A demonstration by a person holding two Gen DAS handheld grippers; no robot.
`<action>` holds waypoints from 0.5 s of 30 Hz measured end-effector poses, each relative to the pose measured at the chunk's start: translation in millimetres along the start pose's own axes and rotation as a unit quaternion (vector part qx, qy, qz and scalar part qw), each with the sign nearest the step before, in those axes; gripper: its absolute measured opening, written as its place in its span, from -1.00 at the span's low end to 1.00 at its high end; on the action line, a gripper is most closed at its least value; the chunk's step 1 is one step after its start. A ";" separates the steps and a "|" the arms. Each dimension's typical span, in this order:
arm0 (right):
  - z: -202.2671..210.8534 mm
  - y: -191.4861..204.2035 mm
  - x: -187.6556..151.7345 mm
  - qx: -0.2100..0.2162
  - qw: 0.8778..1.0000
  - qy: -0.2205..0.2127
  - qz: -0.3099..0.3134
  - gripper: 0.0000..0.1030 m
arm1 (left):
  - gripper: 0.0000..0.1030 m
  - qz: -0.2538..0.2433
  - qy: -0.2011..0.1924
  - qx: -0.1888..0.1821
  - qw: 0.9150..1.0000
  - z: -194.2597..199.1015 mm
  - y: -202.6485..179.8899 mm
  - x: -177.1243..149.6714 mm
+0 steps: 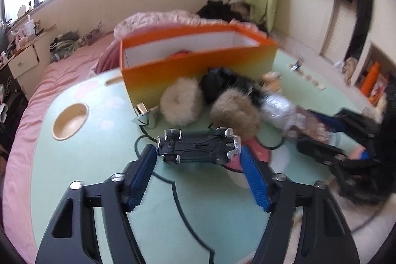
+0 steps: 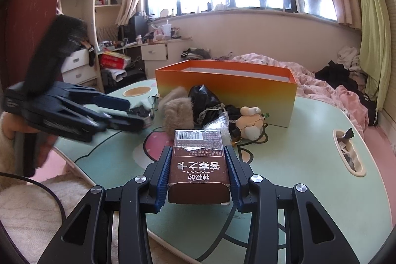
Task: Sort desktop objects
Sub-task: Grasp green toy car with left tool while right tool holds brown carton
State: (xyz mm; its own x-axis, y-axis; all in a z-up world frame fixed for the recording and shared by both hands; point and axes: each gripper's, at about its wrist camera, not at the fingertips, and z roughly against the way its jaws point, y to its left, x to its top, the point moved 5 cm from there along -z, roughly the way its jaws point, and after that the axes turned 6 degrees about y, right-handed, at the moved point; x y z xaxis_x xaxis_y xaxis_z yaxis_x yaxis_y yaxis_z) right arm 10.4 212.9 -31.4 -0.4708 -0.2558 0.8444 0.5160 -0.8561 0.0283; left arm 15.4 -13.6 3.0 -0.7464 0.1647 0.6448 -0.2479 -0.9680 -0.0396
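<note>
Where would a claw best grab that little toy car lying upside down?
Across its two ends, as the left claw has it: the toy car lies wheels-up and crosswise, so the pads meet its bumpers. Come from the near table edge; furry things crowd behind.

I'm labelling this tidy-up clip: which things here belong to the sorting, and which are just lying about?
Part of the job: toy car in the left gripper; brown box in the right gripper; orange box; fluffy earmuffs.

Just lying about: pink bedding; green curtain.

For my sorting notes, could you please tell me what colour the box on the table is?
Orange fading to yellow-green, white inside; the box shows best in the right wrist view.
</note>
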 end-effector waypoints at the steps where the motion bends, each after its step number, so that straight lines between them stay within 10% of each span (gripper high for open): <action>1: 0.5 -0.5 0.6 0.000 1.000 0.000 -0.001 -0.22 | -0.13 0.001 -0.005 -0.004 1.000 7.0 1.0 1.0; 5: 1.8 -0.6 1.9 0.002 1.000 0.000 -0.002 -0.22 | -0.31 -0.014 -0.006 0.016 1.000 9.8 4.1 6.0; 10: 2.1 -1.0 2.6 0.002 1.000 0.002 -0.003 -0.22 | 0.56 0.005 0.001 0.019 1.000 -3.0 17.3 -4.5; 15: 0.8 0.9 2.7 0.005 1.000 0.004 -0.002 -0.22 | 0.64 0.008 -0.018 0.063 0.998 0.6 29.8 -5.5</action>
State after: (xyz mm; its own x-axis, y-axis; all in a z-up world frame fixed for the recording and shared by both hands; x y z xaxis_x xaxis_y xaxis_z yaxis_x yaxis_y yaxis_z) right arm 10.2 211.8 -28.7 -0.4788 -0.2555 0.8399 0.5212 -0.8526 0.0377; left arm 12.5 -43.5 -1.2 -0.7269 0.1450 0.6713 -0.1551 -0.9869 0.0453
